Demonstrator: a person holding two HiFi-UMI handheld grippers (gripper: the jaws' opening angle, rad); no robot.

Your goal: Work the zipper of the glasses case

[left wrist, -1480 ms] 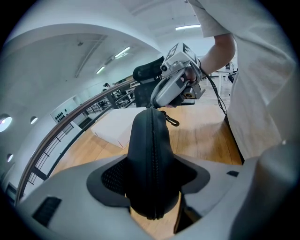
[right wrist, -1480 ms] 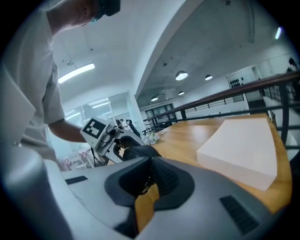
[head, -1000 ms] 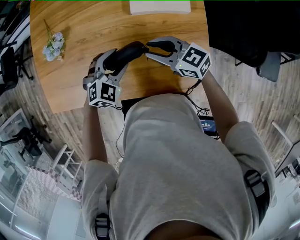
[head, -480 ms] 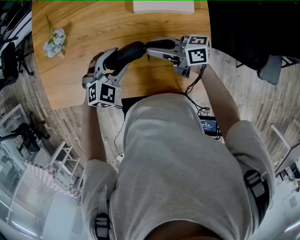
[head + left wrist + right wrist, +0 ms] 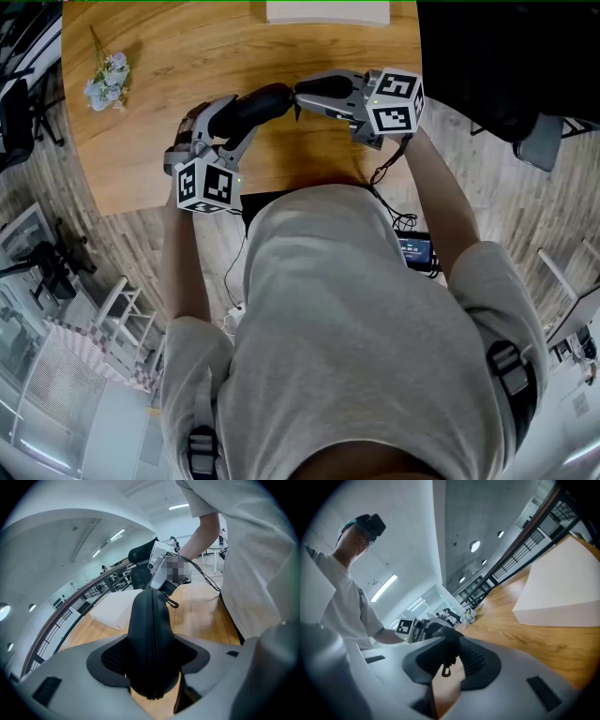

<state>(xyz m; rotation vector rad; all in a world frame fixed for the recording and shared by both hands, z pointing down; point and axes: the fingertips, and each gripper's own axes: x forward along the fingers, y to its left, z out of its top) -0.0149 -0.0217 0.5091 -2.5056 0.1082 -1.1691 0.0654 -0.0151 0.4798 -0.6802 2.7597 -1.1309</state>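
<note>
A black glasses case [image 5: 258, 101] is held above the wooden table [image 5: 178, 56]. My left gripper [image 5: 223, 122] is shut on its wide body, and the zipper line runs down the middle of the case [image 5: 150, 634]. My right gripper [image 5: 302, 94] sits at the case's far, narrow end. Its jaws are closing, and the pads [image 5: 476, 660] pinch the zipper pull at the tip of the case [image 5: 440, 631]. A small metal clasp [image 5: 446, 670] dangles below the pinch; the same clasp [image 5: 172, 603] hangs under the right gripper [image 5: 161, 569] in the left gripper view.
A white box [image 5: 326, 11] lies at the table's far edge, just beyond the grippers. A small bunch of pale flowers [image 5: 105, 82] lies at the table's left. The person's body fills the near side, with cables and a device [image 5: 415, 251] on the floor at the right.
The right gripper has turned at the case's end, and its jaws have narrowed onto the tip. The left gripper and the case have stayed put.
</note>
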